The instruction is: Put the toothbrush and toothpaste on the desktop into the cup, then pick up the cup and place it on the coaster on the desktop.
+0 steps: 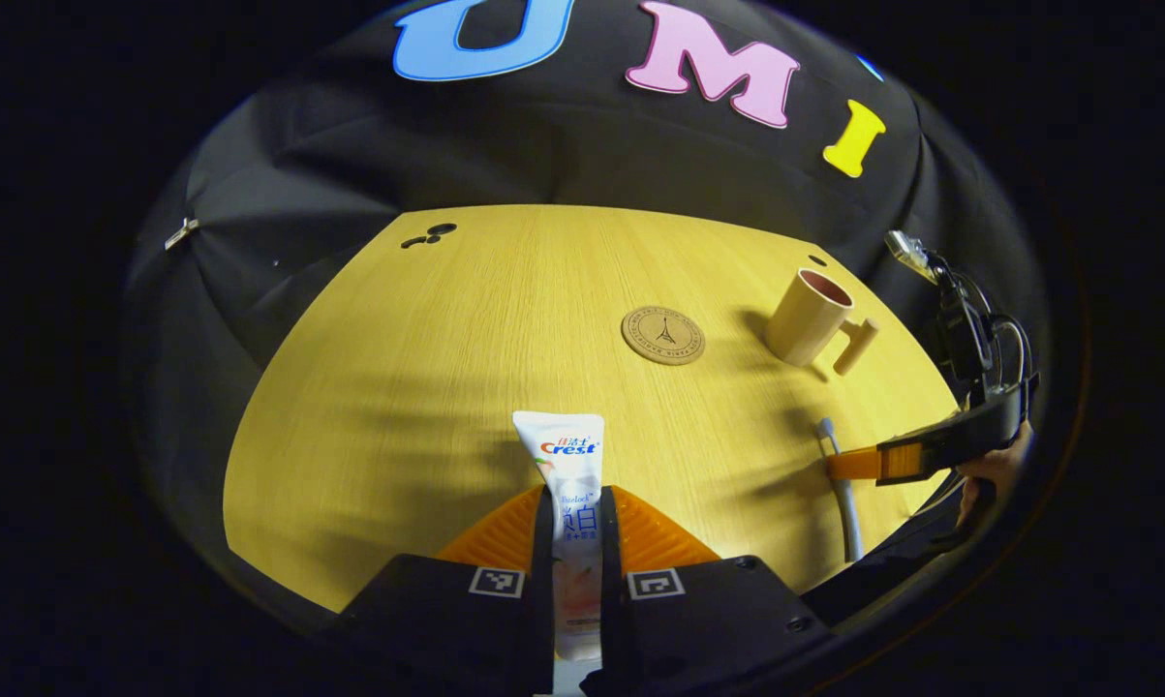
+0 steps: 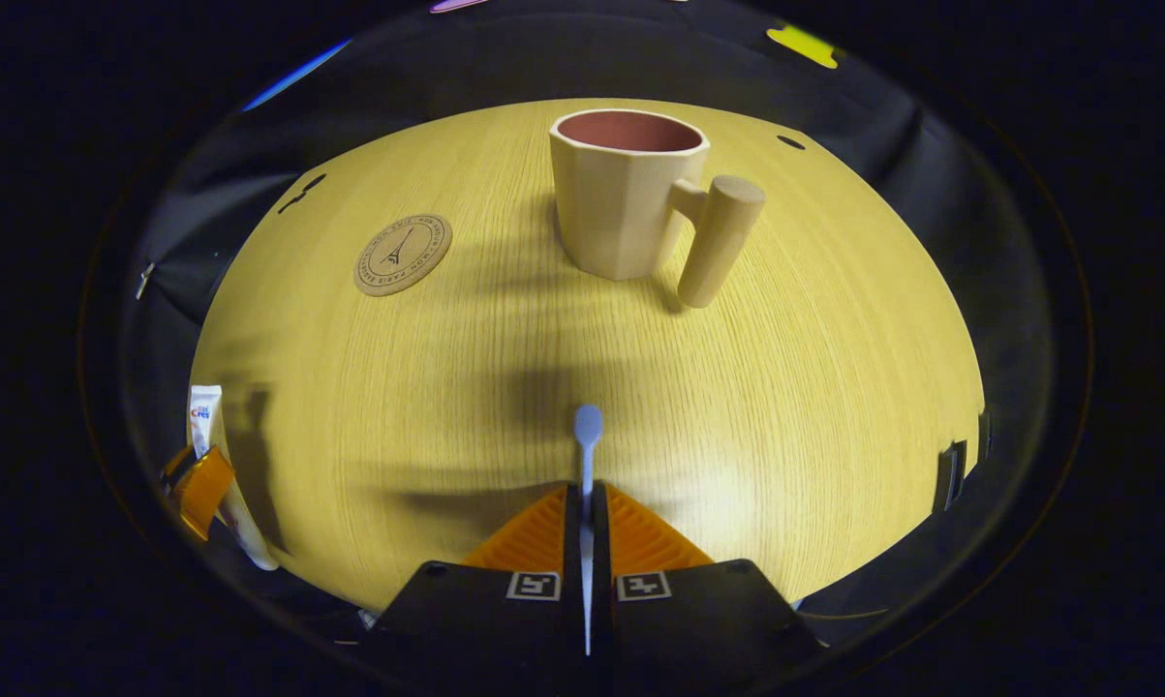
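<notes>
Clamping a white Crest toothpaste tube (image 1: pixel 570 503), the left claw (image 1: pixel 575 528) hovered over the yellow wooden bench (image 1: pixel 427 387); the right claw (image 2: pixel 587 523) pinched a pale-blue toothbrush (image 2: pixel 587 436) before the beige mug (image 2: pixel 626 194), left of which lay a round Eiffel-tower cork coaster (image 2: pixel 403 254).

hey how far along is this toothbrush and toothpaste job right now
Early stage. Done: both items are gripped. The left gripper is shut on the toothpaste, and the right gripper is shut on the toothbrush. In hand: getting them to the cup, which looks empty and stands on the desktop. Left: drop both in, then move the cup onto the coaster.
</notes>
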